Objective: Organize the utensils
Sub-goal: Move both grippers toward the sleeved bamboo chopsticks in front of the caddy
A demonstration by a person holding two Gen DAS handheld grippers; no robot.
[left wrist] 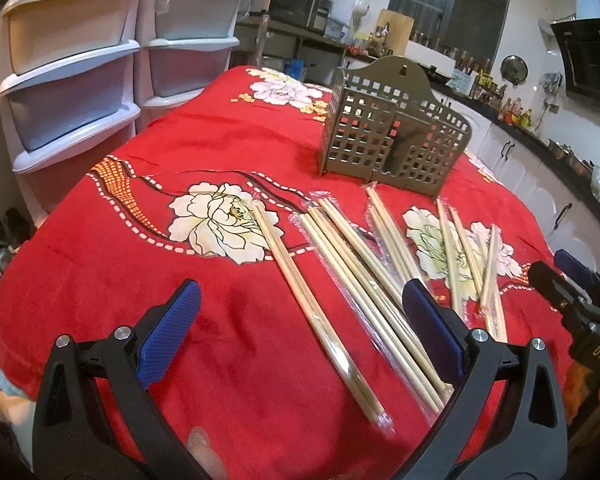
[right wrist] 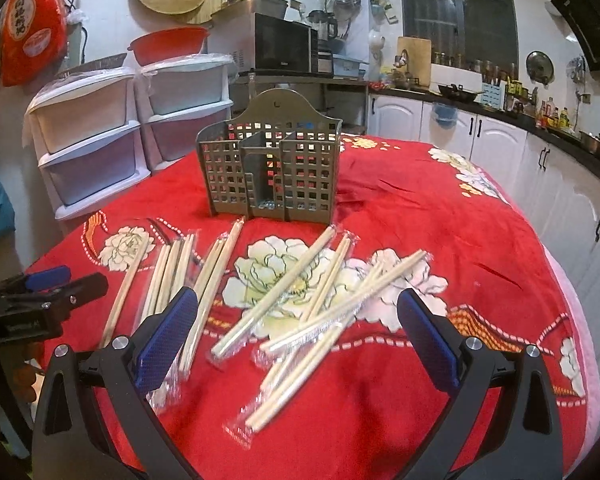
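Several pairs of wooden chopsticks in clear plastic sleeves (left wrist: 340, 276) (right wrist: 284, 300) lie scattered on a red flowered tablecloth (left wrist: 204, 152) (right wrist: 440, 216). Behind them stands a grey perforated utensil holder (left wrist: 392, 136) (right wrist: 272, 172), upright, with nothing showing inside it. My left gripper (left wrist: 300, 320) hovers open above the near chopsticks, one pair lying between its blue pads. My right gripper (right wrist: 298, 324) is open too, over the crossed pile. Each gripper shows at the edge of the other's view: the right gripper (left wrist: 568, 296) and the left gripper (right wrist: 48, 284).
Two white plastic drawer towers (left wrist: 80, 72) (right wrist: 120, 128) stand against the table's far left side. A kitchen counter with white cabinets (right wrist: 520, 152) and bottles runs behind and to the right. A fingertip (left wrist: 200, 446) shows at the bottom of the left wrist view.
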